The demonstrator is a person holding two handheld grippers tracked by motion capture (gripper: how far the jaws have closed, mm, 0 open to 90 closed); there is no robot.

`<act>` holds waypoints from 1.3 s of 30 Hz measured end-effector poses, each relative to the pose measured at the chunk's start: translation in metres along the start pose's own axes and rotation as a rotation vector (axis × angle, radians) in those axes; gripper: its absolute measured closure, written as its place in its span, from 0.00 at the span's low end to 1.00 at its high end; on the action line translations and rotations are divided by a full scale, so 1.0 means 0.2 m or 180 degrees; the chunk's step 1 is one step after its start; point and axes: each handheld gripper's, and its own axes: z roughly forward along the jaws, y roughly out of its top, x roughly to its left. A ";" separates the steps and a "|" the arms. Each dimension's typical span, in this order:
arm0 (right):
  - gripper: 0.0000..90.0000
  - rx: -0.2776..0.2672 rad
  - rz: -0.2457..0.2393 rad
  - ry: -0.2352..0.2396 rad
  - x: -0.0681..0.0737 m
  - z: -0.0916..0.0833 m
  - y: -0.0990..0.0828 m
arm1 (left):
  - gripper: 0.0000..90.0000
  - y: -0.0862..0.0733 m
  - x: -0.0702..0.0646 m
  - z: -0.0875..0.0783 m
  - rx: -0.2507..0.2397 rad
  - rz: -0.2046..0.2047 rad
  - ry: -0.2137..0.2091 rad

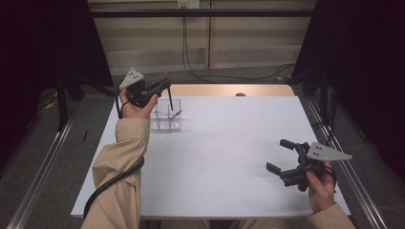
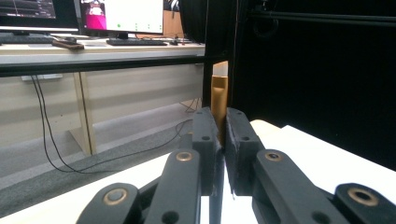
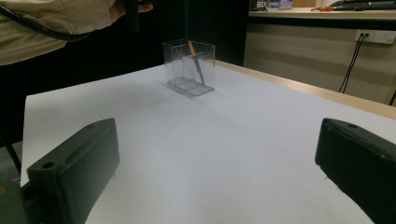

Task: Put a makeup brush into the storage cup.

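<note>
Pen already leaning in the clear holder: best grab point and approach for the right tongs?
Grip the pen on its upper end, the part nearest the clear holder's open rim, coming from above. It leans tilted inside and the walls block its sides. Tilt the right tongs, now open, to match its lean and close across the thin shaft.

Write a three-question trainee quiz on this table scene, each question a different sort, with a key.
1. True or false: the left gripper is shut on a pen.
2. How do the right gripper's jaws stand? A) wide open B) shut on a pen C) shut, empty
3. Fill in: a second pen leans inside the clear ____.

Key: 1 true; 2 A; 3 holder.
</note>
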 end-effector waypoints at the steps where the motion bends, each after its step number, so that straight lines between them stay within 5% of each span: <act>1: 0.00 -0.0001 0.0004 0.0001 0.00 0.00 0.00 | 0.93 0.00 0.00 0.01 -0.0003 0.0007 -0.0008; 39: 0.00 -0.0010 -0.0019 0.0023 0.00 0.01 0.00 | 0.93 -0.11 0.03 0.04 0.0088 0.0053 0.0150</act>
